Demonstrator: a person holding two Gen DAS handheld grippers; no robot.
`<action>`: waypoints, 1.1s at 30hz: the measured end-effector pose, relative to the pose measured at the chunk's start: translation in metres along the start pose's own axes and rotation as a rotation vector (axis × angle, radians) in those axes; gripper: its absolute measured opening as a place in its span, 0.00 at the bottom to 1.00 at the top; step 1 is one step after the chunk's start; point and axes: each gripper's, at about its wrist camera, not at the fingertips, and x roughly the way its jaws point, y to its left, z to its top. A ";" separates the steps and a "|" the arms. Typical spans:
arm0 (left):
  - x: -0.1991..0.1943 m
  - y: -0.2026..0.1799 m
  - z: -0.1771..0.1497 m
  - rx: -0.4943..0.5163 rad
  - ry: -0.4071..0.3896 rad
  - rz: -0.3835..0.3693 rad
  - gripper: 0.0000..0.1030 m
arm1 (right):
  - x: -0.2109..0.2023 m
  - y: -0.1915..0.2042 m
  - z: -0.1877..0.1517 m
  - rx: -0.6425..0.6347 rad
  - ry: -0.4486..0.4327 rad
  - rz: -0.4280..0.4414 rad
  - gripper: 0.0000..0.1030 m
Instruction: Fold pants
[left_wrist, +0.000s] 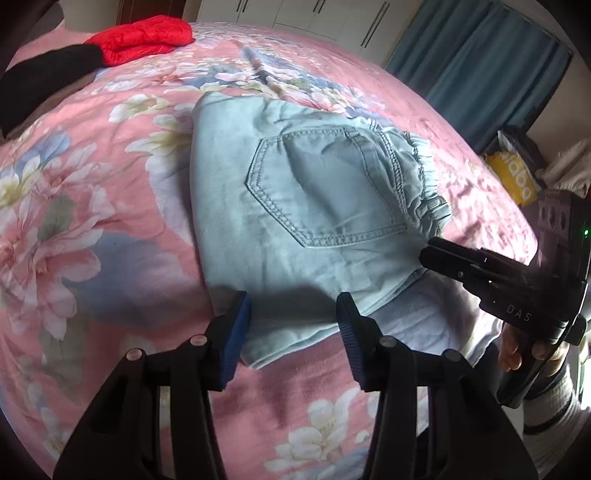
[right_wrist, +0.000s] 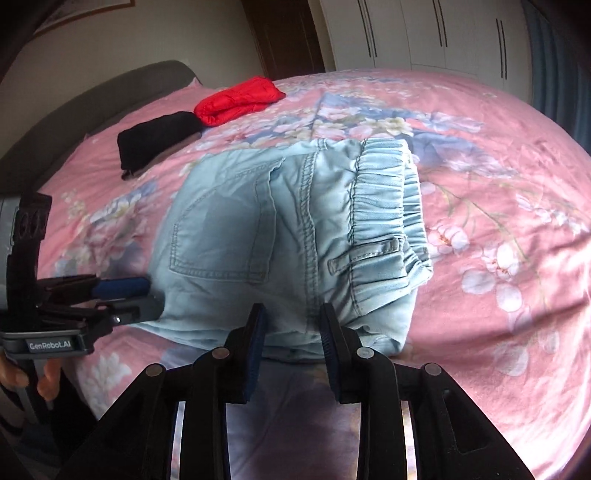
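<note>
While the light-blue jeans (right_wrist: 291, 236) lie folded into a compact bundle on the floral bedspread (right_wrist: 498, 240), we hover both claws, left gripper (left_wrist: 293, 325) and right gripper (right_wrist: 290, 343), released at the jeans' near edge; next likely smoothing or withdrawing.

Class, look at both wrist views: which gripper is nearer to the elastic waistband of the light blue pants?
Right. The right gripper sits open at the pants' near edge, just below the elastic waistband. The left gripper, also open, is at the folded end farther from it.
</note>
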 end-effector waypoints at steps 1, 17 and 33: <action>-0.004 0.004 0.001 -0.030 0.001 -0.018 0.51 | -0.004 -0.003 0.001 0.018 0.006 0.021 0.30; 0.015 0.048 0.028 -0.348 0.033 -0.228 0.71 | -0.010 -0.107 -0.014 0.589 -0.012 0.334 0.64; 0.046 0.043 0.064 -0.338 0.054 -0.297 0.74 | 0.052 -0.101 0.030 0.563 0.062 0.423 0.65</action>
